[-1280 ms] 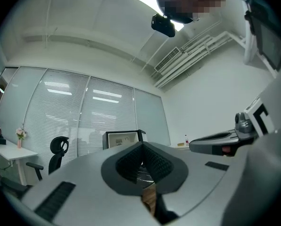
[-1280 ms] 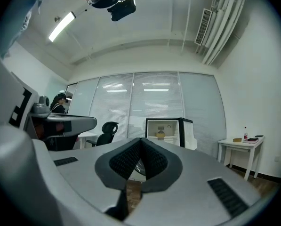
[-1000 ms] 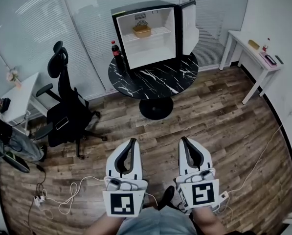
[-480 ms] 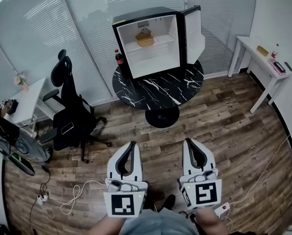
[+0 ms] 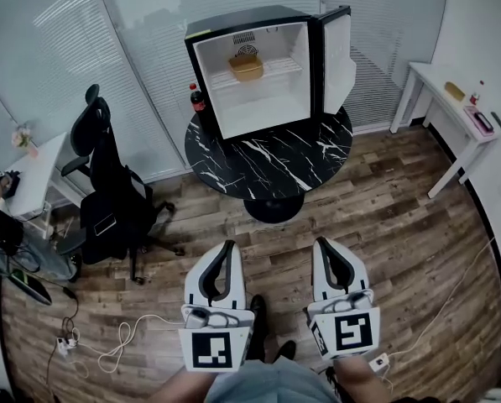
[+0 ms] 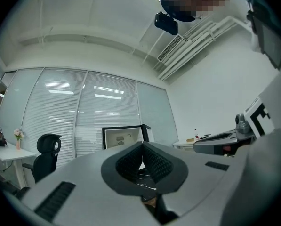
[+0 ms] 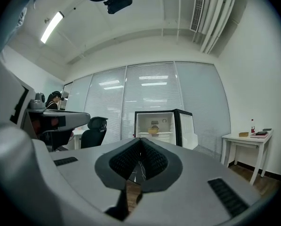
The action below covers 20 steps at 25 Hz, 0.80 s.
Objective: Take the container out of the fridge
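Container (image 5: 246, 66) inside open fridge (image 5: 265, 101), left tongs (image 5: 227, 244), right tongs (image 5: 320, 241) both closed, empty

One fridge (image 5: 233, 23), one container (image 5: 246, 65), one bottle (image 5: 197, 101), one chair (image 5: 107, 200), one round bench (image 5: 267, 159), two white benches (image 5: 435, 81) (image 5: 42, 164), two grippers: left gripper (image 5: 227, 246), right gripper (image 5: 321, 243).

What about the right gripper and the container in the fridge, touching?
Apart. The head view shows the right gripper over the floor, the table lying between it and the container on the fridge shelf.
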### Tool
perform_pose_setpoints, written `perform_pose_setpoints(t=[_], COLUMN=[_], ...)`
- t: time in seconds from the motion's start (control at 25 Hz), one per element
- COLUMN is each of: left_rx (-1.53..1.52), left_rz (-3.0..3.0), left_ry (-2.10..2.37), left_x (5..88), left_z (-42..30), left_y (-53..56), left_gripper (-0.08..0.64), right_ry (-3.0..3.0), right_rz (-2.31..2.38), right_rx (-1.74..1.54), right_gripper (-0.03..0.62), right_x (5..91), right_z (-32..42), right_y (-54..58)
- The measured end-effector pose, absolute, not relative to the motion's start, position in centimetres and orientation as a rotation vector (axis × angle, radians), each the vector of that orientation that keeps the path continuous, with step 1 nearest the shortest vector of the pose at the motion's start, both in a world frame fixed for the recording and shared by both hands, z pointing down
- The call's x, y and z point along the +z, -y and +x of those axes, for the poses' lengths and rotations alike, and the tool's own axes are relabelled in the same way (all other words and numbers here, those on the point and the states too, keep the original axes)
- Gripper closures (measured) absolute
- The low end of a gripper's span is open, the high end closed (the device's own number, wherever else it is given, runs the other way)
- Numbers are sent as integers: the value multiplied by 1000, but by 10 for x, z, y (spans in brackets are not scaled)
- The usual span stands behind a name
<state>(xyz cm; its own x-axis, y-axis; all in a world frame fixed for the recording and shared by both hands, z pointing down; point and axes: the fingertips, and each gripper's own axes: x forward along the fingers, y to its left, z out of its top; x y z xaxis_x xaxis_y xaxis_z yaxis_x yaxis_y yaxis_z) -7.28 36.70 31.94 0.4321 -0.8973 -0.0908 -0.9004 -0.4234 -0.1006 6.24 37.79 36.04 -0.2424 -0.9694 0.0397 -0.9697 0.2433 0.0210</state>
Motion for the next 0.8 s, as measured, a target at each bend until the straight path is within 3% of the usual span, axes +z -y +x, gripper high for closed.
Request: perform_pose_setpoints(t=[0.8], left_rx=[143], left_rz=[-2556], left_ry=[-1587], left_x=[309], left_z=[-123], left_y=[-127], left_gripper=[546], right_ry=[2419], right_rz=[1931], right_rx=[-57], right_gripper=[578], right_x=[339], right_z=[14], right_y=[-142])
